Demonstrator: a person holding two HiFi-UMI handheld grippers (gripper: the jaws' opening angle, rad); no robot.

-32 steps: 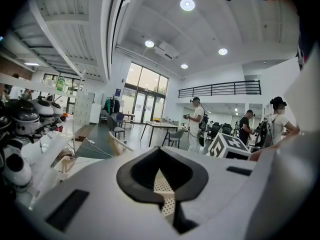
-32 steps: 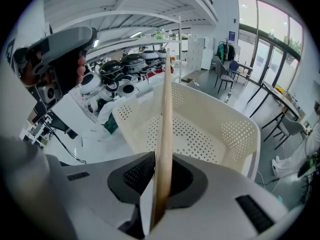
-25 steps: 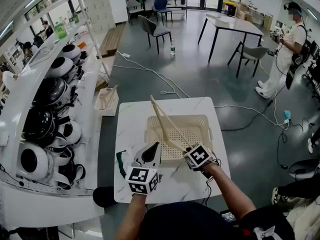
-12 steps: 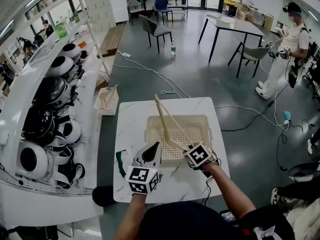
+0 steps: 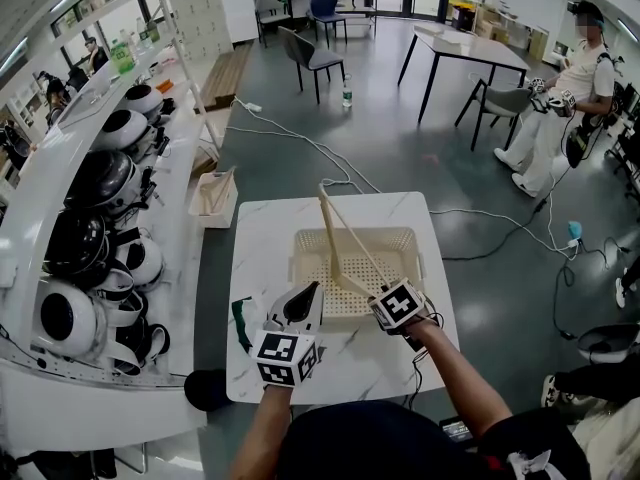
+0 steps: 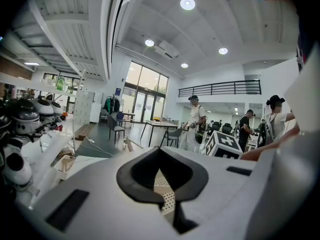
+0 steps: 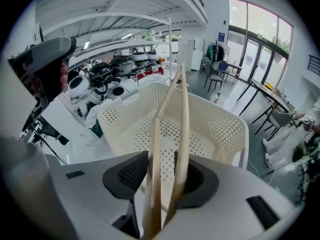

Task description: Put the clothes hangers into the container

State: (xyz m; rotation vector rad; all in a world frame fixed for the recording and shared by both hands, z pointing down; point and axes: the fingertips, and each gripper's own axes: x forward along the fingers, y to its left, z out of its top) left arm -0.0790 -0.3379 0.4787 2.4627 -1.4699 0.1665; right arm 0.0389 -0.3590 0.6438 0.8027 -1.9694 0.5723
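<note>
A pale wooden clothes hanger [image 5: 343, 236] stands tilted up out of the cream perforated basket [image 5: 411, 260] on the marble table [image 5: 262, 238]. Its lower end sits between the jaws of my right gripper [image 5: 371, 294] at the basket's near rim. In the right gripper view the hanger's two limbs [image 7: 184, 114] run up between the pads over the basket [image 7: 226, 130]. The jaws of my right gripper [image 7: 167, 176] are opening, with a thin gap at the left pad. My left gripper [image 5: 299, 308] hovers left of the basket's near corner, shut and empty [image 6: 161, 170].
A small dark green item [image 5: 241, 325] lies on the table left of my left gripper. A box of wooden hangers [image 5: 214, 197] sits on the floor beyond the table's left corner. Shelves of helmets [image 5: 95, 238] line the left side. Cables cross the floor behind.
The hanger has swung from leaning left to more upright, its top moving right. My right gripper's jaws have widened around it. The left gripper has stayed put.
</note>
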